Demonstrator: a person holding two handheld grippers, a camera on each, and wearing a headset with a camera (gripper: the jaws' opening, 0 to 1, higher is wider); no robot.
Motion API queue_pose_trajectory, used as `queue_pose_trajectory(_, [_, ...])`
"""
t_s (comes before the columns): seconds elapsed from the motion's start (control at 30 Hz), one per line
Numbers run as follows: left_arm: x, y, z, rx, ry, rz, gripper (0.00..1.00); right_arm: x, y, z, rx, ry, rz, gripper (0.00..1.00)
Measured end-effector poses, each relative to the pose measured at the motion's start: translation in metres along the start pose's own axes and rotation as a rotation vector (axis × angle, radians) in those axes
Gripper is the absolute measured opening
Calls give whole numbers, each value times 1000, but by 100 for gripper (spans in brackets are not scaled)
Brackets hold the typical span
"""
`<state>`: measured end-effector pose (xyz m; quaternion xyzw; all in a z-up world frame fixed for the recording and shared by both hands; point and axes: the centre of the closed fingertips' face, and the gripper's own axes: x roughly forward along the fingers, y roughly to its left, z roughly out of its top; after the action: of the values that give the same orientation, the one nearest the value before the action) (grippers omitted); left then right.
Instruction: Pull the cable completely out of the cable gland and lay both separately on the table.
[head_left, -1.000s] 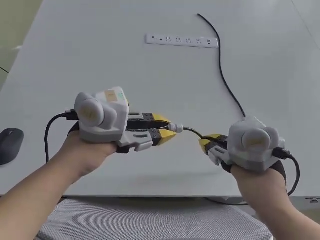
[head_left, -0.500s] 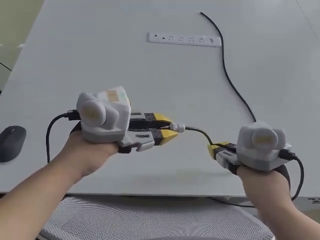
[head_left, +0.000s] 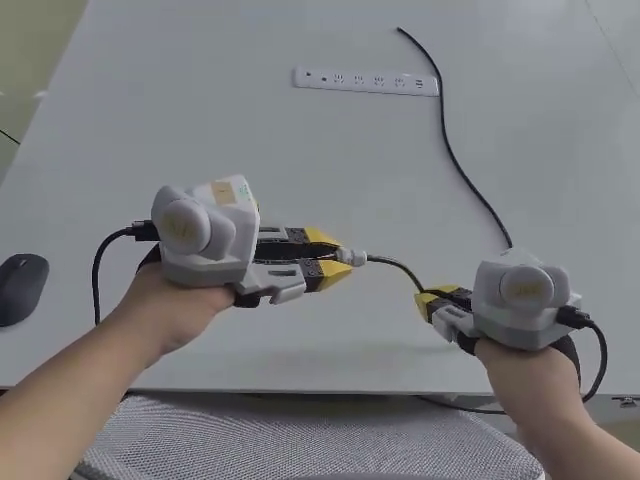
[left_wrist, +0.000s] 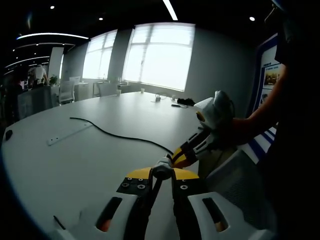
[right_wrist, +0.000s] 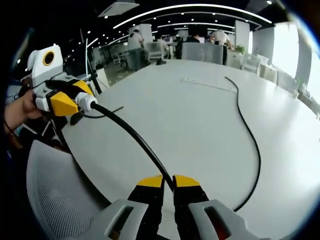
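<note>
A small white cable gland (head_left: 352, 258) is pinched at the yellow tips of my left gripper (head_left: 338, 263), which is shut on it above the table's near edge. In the left gripper view the gland (left_wrist: 162, 167) sits between the jaw tips of that gripper (left_wrist: 161, 176). A black cable (head_left: 395, 266) runs out of the gland to my right gripper (head_left: 430, 298), shut on it a short way to the right. From there the cable (head_left: 460, 165) trails far across the table. In the right gripper view the cable (right_wrist: 131, 134) leads from the closed jaws to the gland (right_wrist: 90, 103).
A white power strip (head_left: 365, 82) lies at the far side of the grey table (head_left: 200, 120). A dark mouse (head_left: 20, 288) sits at the left edge. A grey mesh chair seat (head_left: 300, 440) lies below the table's near edge.
My right gripper has moved right and slightly down, away from the left one, so a longer stretch of cable shows between gland and right jaws. The left gripper has stayed in place.
</note>
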<state>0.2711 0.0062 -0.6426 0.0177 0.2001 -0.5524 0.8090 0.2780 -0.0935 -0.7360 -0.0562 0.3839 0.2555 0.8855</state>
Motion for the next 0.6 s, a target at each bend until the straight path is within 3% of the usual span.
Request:
queue_pose_trajectory(0.1, [1, 1, 2, -3, -2, 3, 15, -1, 1, 1, -51, 1, 3, 2])
queue_pose_trajectory(0.43, [-1, 6, 2, -12, 2, 8, 15, -7, -1, 6, -81, -11, -1, 8])
queue_pose_trajectory(0.6, [0, 7, 3, -10, 0, 7, 15, -14, 3, 16, -100, -24, 6, 13])
